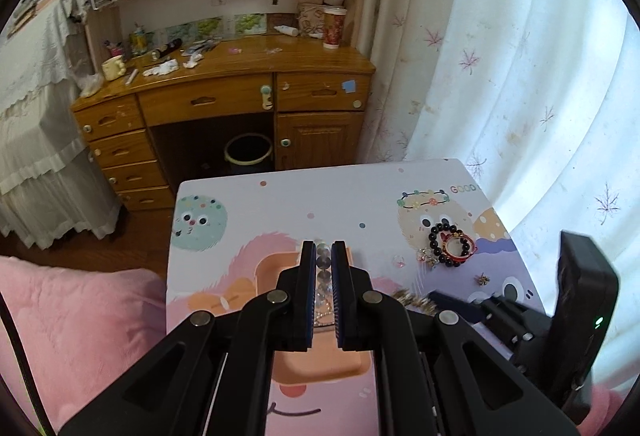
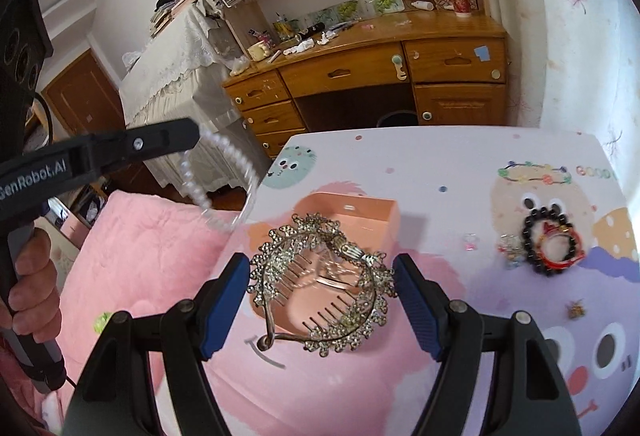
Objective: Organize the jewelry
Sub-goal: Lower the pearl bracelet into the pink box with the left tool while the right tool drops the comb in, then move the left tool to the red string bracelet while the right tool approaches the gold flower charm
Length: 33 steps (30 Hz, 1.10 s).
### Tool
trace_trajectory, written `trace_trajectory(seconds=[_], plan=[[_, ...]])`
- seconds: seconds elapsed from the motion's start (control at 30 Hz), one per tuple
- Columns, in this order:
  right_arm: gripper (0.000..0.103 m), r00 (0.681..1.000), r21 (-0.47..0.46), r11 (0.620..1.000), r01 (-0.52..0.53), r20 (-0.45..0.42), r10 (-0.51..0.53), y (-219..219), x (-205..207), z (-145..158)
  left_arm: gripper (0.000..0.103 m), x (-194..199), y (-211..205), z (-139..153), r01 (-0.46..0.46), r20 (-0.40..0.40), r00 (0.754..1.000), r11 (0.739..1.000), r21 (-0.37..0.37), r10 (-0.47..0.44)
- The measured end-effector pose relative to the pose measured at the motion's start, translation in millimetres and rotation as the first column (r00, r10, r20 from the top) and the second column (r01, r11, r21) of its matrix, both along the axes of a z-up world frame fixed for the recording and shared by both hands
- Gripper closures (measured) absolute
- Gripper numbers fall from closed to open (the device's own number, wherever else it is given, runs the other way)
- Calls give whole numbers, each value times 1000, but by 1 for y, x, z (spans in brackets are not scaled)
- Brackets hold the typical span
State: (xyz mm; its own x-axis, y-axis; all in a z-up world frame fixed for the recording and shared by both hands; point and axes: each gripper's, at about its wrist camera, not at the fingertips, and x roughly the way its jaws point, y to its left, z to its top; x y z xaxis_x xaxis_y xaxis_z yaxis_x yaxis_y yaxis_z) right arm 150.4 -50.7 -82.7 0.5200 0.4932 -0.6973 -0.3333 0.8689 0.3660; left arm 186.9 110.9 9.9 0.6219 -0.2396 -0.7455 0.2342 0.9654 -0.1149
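A: Left wrist view, surface and room?
B: A table (image 1: pixel 280 204) with a cartoon-printed top lies beneath the left gripper (image 1: pixel 323 256). Beyond it stand a wooden desk (image 1: pixel 224 92) and, to the right, a white curtain (image 1: pixel 520 76).
A: Claw state?
B: Its fingers are clamped on a pearl bracelet (image 1: pixel 322 276), above the pink tray (image 1: pixel 320 360). A dark bead bracelet (image 1: pixel 438 236) lies ahead and to the right.

A: Right wrist view?
B: Same table (image 2: pixel 440 164), desk (image 2: pixel 360 52) behind it, pink bedding (image 2: pixel 152 256) to the left.
A: Container?
B: The pink tray (image 2: pixel 352 216) sits directly ahead of the right gripper (image 2: pixel 322 276), whose jaws are spread wide. A rhinestone tiara comb (image 2: pixel 320 276) rests across the tray's near rim, between the fingers; contact cannot be determined. The left gripper (image 2: pixel 192 134), upper left, holds the pearl bracelet (image 2: pixel 224 156) hanging clear of the table.
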Motion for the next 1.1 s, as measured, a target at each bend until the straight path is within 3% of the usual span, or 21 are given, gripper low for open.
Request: trace_trajectory(seconds=[0.27, 0.33, 0.4, 0.47, 0.53, 0.57, 0.6, 0.83, 0.97, 1.1], plan=[[29, 996, 12, 997, 77, -53, -76, 25, 7, -26, 97, 25, 4, -32, 69, -83, 994, 998, -16, -70], [29, 994, 8, 996, 94, -63, -94, 28, 8, -33, 92, 29, 2, -40, 84, -103, 991, 996, -1, -84], [29, 988, -1, 993, 115, -99, -115, 32, 11, -42, 79, 31, 1, -47, 82, -118, 990, 996, 33, -78], [29, 983, -5, 992, 130, -132, -130, 33, 13, -49, 77, 32, 3, -52, 86, -132, 988, 995, 53, -78], [28, 979, -10, 989, 147, -142, -147, 34, 12, -51, 63, 33, 7, -55, 84, -143, 987, 995, 54, -76], [28, 979, -14, 988, 152, -138, -152, 35, 11, -50, 50, 33, 9, -55, 81, -144, 987, 995, 51, -73], [26, 978, -21, 987, 159, -133, -160, 35, 9, -49, 43, 33, 11, -54, 80, -142, 987, 996, 47, -73], [22, 969, -30, 981, 190, -156, -193, 29, 7, -51, 30, 28, 15, -56, 83, -164, 984, 992, 90, -68], [22, 953, -35, 977, 211, -215, -214, 19, 3, -61, 21, 21, 10, -62, 98, -182, 980, 987, 128, -74], [22, 924, -17, 970, 244, -299, -238, -1, -8, -73, 19, 10, 3, -68, 120, -218, 972, 984, 128, -90]])
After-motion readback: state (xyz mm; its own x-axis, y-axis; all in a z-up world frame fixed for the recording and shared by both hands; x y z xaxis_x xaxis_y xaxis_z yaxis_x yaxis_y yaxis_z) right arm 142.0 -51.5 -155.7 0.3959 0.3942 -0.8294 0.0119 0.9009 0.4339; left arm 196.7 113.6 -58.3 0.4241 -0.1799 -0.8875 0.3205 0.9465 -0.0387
